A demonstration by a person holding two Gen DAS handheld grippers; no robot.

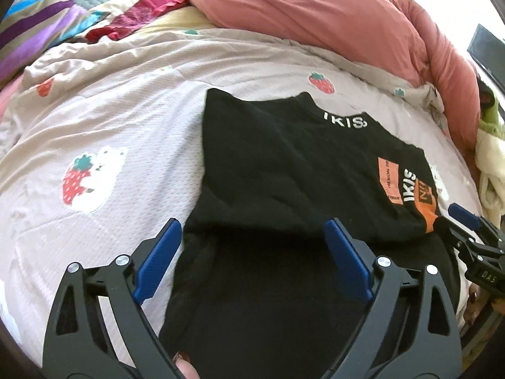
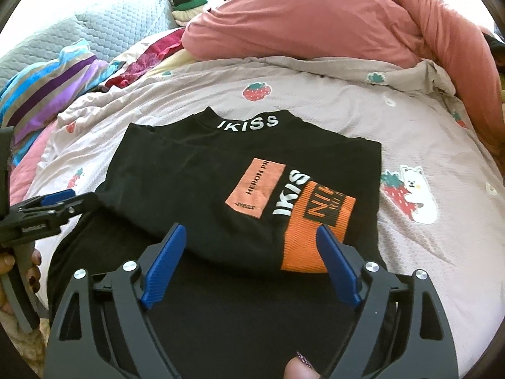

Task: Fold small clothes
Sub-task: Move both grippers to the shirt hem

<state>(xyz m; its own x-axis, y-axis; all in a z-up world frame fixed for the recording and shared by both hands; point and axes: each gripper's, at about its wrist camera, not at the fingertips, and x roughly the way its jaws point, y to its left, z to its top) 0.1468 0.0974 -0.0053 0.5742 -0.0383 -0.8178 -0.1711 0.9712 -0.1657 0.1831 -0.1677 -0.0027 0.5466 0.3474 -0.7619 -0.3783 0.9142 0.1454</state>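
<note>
A black shirt (image 1: 284, 158) (image 2: 189, 173) with white "IKISS" on its collar and orange patches lies on a strawberry-print quilt (image 1: 126, 110) (image 2: 410, 126). Its upper half is folded down over the lower half. My left gripper (image 1: 252, 224) hovers open above the fold's near edge on the shirt's left side, with nothing between its blue pads. My right gripper (image 2: 251, 227) stands open above the orange patch at the fold's right end, also holding nothing. Each gripper shows at the edge of the other's view: the right gripper (image 1: 464, 221) and the left gripper (image 2: 63, 202).
A bunched pink duvet (image 1: 315, 15) (image 2: 315, 15) lies along the back and right of the bed. A striped purple and blue cloth (image 1: 31, 25) (image 2: 47, 88) and a red cloth (image 1: 142, 15) sit at the back left, near a grey quilted pillow (image 2: 110, 22).
</note>
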